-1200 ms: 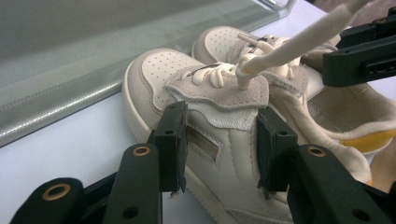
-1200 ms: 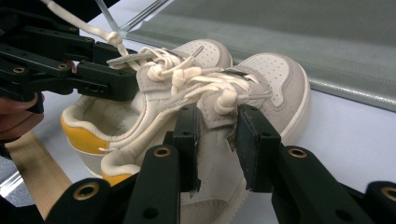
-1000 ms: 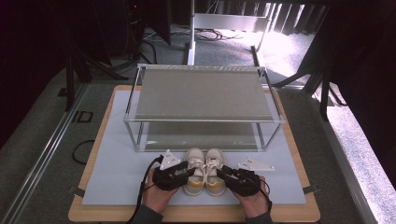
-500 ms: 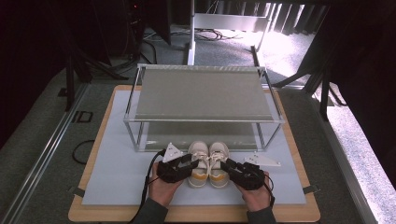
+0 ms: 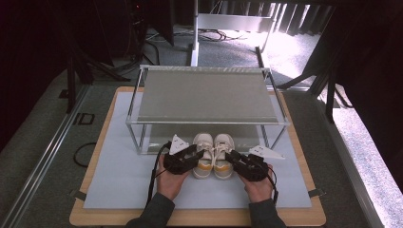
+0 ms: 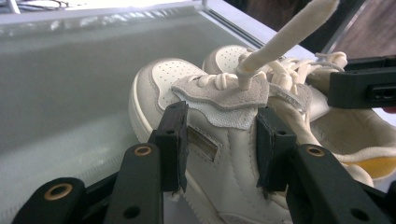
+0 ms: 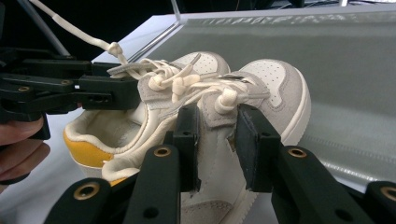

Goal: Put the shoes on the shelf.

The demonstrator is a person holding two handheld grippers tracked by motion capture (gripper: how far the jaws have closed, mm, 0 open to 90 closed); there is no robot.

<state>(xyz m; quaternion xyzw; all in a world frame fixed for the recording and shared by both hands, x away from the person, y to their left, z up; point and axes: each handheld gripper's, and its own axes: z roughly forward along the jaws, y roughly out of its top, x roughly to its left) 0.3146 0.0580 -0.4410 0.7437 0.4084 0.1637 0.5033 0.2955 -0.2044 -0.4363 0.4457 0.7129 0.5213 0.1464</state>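
Shoes are seen as a pair, side by side and touching: the left shoe (image 5: 203, 154) and the right shoe (image 5: 222, 154), cream and white with yellow heels, toes pointed away from the person toward the rack (image 5: 206, 97). Each long axis runs straight ahead of the grippers, from heel near the hands to toe just under the front edge of the lower shelf (image 5: 157, 133). The coming move is judged to turn on that line: the opening between the two shelves lies dead ahead of both grippers, so a push forward along the shoes' length would carry the pair inside.

The left gripper (image 6: 219, 144) is clamped across the outer side of the left shoe, its jaws pressed on the upper just below the suede eyelet flap. The right gripper (image 7: 217, 147) is closed in the same way on the right shoe's outer side. Each hand is equally near its own shoe; neither is favoured. A loose lace (image 6: 285, 39) is seen rising past the left gripper's camera.

No brand or readable writing can be made out on the shoes; a small rectangular tab on the left shoe's side appears blank. The pair rests on the pale mat (image 5: 119, 175) over the wooden board (image 5: 199, 217)
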